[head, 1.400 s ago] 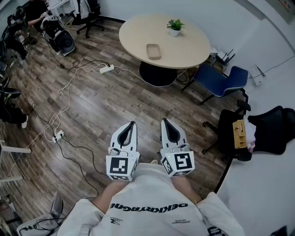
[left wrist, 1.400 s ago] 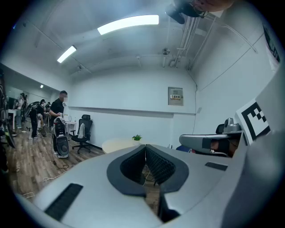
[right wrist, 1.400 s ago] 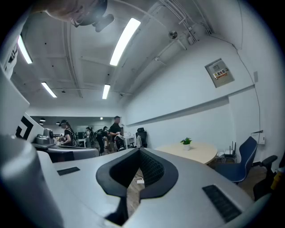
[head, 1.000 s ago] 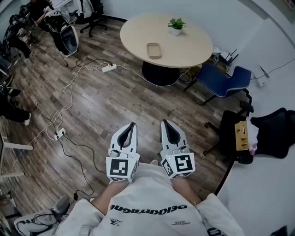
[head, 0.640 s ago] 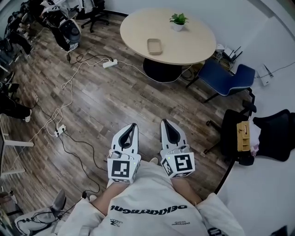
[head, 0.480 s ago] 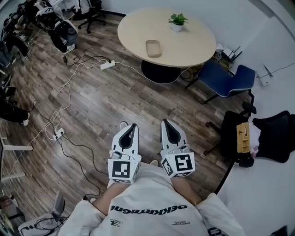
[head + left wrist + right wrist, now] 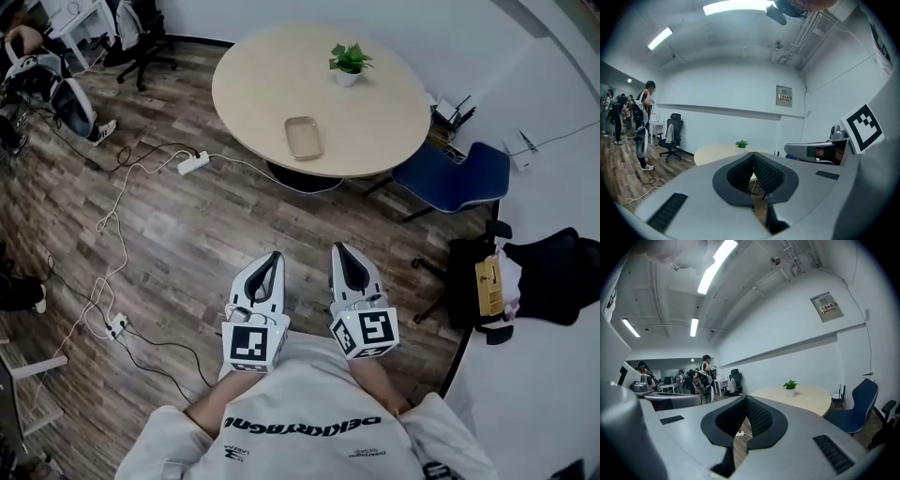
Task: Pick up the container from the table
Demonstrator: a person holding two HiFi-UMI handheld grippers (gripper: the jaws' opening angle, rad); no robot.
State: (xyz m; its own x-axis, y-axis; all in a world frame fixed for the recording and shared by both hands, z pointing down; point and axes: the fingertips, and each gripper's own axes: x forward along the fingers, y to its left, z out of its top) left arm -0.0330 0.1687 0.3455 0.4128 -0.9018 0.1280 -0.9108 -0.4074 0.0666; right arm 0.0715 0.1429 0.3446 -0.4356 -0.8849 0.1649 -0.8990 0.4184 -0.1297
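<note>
Nearest, a white shirt (image 7: 300,422) fills the bottom of the head view, and just ahead of it the left gripper (image 7: 272,255) and right gripper (image 7: 337,247) are held side by side, close together but apart, both pointing forward over the floor (image 7: 187,244). Each gripper's own view shows its jaws drawn together, with the ribbed pads meeting at the tips and nothing between them. White cables (image 7: 112,216) trail across the wood planks to the left, running up to a power strip (image 7: 192,163) that lies near the foot of the bench (image 7: 375,131). To the right, a black chair (image 7: 548,272) stands by the wall with a yellow object on the seat beside it; what that object is cannot be made out. Further on, a blue chair (image 7: 455,178) is just beside the right edge of the round, pale bench. The container (image 7: 304,138), a shallow tan tray with rounded corners, lies flat on the near-left part of the bench, well apart from both grippers. Beyond it, toward the far edge, a plant (image 7: 347,64) stands upright in a white pot. In the far left corner is a black office chair (image 7: 141,42), and the left gripper view shows a person (image 7: 641,126) standing near it.
</note>
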